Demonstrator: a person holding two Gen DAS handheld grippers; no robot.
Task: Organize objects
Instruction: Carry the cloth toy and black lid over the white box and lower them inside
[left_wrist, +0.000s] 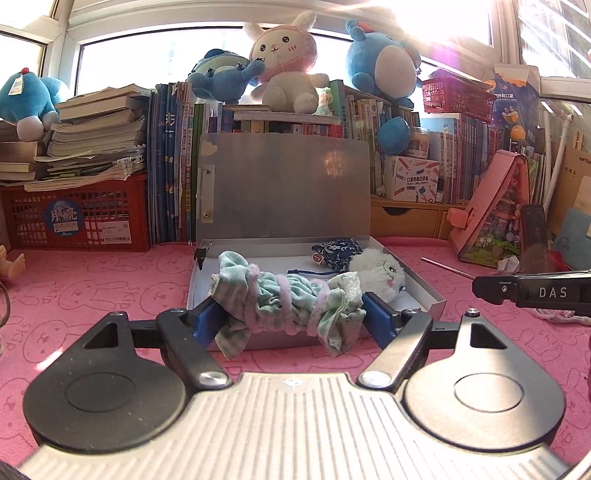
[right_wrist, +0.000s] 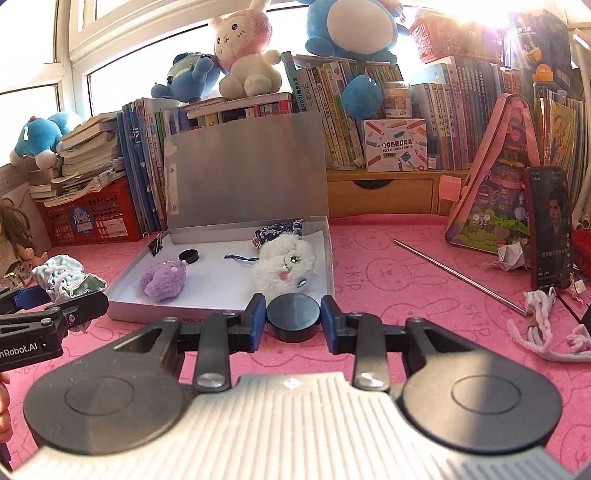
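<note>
Two views share one open box. From the left wrist, the shallow grey box (left_wrist: 424, 291) sits at the centre of the frame on the pink surface (left_wrist: 92, 295), its lid propped upright against the books behind. Inside, toward the right, lie a white fluffy toy (left_wrist: 380, 271) and a dark blue patterned pouch (left_wrist: 334, 249) with a blue cord. A black binder clip (left_wrist: 200, 254) grips the box's left rim. The left tool (left_wrist: 291, 314) pinches a rolled bundle of mint-green striped cloth (left_wrist: 288, 295) wound with pale pink fuzzy strands; the bundle hangs between the blue pads, in front of the box's near wall, with loose ends drooping at both sides.

From the right wrist, the same box (right_wrist: 221, 310) lies left of centre. It holds a purple fluffy toy (right_wrist: 162, 282), a small black round piece (right_wrist: 188, 255), the white toy (right_wrist: 284, 271) and the pouch (right_wrist: 279, 230). The right tool (right_wrist: 293, 319) squeezes a black round puck (right_wrist: 293, 314), flat top up, just before the box's near right corner. At the left edge, the left tool (right_wrist: 62, 295) carries the cloth bundle (right_wrist: 64, 280).
</note>
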